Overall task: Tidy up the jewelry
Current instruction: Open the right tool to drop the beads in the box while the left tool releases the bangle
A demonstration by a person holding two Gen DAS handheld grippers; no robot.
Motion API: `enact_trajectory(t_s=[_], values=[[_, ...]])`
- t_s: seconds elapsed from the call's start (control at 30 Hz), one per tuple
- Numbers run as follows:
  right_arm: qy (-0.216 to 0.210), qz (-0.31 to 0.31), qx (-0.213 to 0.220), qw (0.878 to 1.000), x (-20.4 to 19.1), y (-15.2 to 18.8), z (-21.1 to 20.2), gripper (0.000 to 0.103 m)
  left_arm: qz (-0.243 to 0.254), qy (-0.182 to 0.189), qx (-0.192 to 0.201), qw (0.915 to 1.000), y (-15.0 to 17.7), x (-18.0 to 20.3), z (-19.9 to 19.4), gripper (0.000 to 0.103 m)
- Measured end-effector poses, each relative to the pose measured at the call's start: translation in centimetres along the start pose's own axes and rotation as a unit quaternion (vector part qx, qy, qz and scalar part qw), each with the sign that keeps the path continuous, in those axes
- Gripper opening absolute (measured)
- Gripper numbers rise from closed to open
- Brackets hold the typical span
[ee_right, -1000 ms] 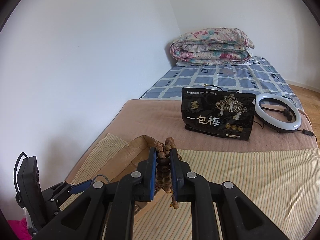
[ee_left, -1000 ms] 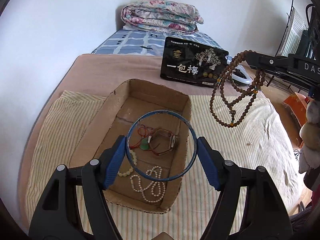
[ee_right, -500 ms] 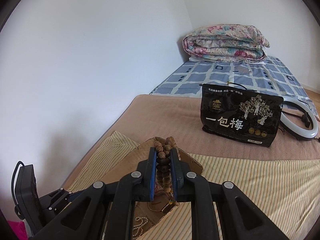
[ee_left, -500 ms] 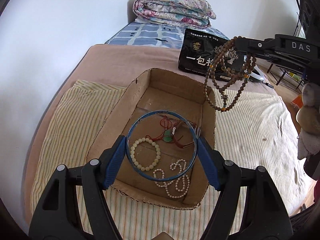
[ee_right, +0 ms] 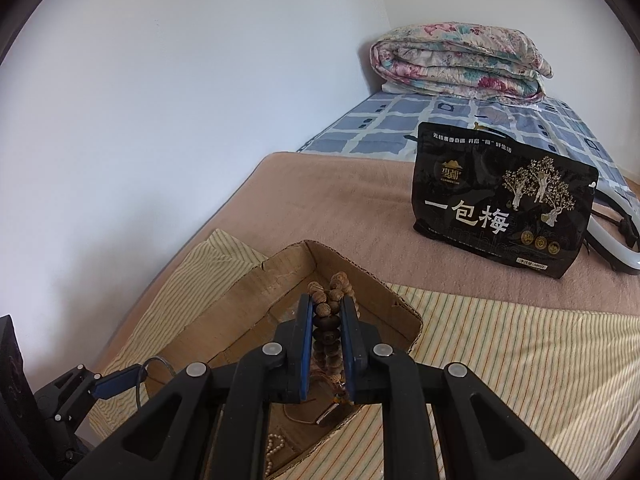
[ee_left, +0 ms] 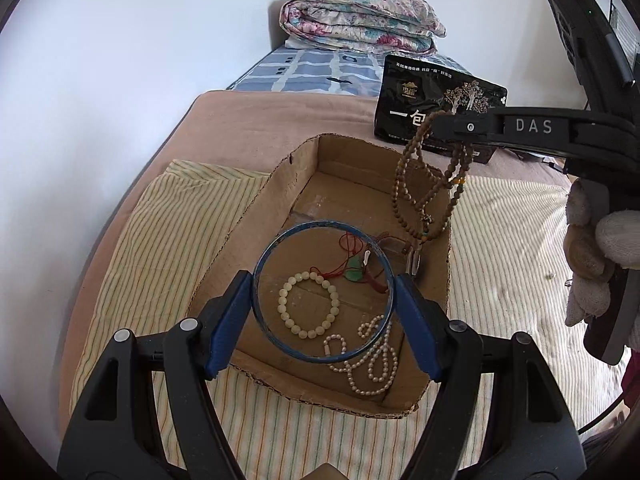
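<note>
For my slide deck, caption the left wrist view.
Left gripper holds a thin blue hoop bangle above the cardboard box; right gripper dangles brown wooden beads.

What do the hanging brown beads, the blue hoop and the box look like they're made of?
Brown bead strand: probably wood or seed; matte, grainy brown beads.
Blue hoop: thin and rigid with a slight sheen, likely metal or plastic; can't tell which.
Box: corrugated cardboard, with dull brown walls and rough cut edges.

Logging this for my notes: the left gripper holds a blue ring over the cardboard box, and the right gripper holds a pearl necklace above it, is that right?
Not quite. The right gripper is shut on a brown wooden bead strand, not pearls; the pearl necklace already lies in the cardboard box. The left wrist view shows both. The left gripper does hold the blue ring over the box.
</note>
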State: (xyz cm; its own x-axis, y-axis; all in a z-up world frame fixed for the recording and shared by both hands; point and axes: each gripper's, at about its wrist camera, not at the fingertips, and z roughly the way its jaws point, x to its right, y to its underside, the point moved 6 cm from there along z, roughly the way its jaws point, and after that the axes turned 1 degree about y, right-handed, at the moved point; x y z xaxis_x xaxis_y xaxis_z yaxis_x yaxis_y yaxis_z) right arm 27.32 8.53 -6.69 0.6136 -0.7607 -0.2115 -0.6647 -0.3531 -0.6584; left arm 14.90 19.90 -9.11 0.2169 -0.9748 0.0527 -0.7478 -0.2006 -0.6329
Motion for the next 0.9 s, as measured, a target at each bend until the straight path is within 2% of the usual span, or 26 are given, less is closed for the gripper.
enact_trajectory(t_s=[0.4, 0.5, 0.6, 0.67, 0.77, 0.83, 0.9], values=[[0.001, -0.004, -0.013, 1.0, 0.0, 0.7, 1.1, 0.014, 0.0, 0.001, -0.003, 1.0, 0.1, 0.0, 0.1, 0.073], [0.001, -0.004, -0.011, 1.0, -0.1, 0.6, 1.0, 0.029, -0.001, 0.005, 0.001, 1.0, 0.1, 0.0, 0.0, 0.073], [0.009, -0.004, -0.008, 1.0, -0.1, 0.6, 0.9, 0.049, -0.001, 0.004, -0.004, 1.0, 0.1, 0.0, 0.2, 0.074], [0.018, -0.003, -0.002, 1.0, 0.0, 0.5, 0.7, 0.076, 0.001, 0.002, -0.007, 1.0, 0.2, 0.0, 0.3, 0.074], [0.029, 0.001, 0.01, 1.0, 0.3, 0.3, 0.1, 0.087, 0.001, -0.004, -0.006, 1.0, 0.2, 0.0, 0.3, 0.082], [0.039, 0.004, 0.017, 0.999, 0.5, 0.2, -0.3, 0.096, -0.001, -0.004, -0.003, 1.0, 0.1, -0.1, 0.2, 0.083], [0.046, 0.006, 0.023, 0.999, 0.8, 0.1, -0.7, 0.099, -0.003, -0.004, -0.003, 1.0, 0.1, -0.1, 0.1, 0.083]])
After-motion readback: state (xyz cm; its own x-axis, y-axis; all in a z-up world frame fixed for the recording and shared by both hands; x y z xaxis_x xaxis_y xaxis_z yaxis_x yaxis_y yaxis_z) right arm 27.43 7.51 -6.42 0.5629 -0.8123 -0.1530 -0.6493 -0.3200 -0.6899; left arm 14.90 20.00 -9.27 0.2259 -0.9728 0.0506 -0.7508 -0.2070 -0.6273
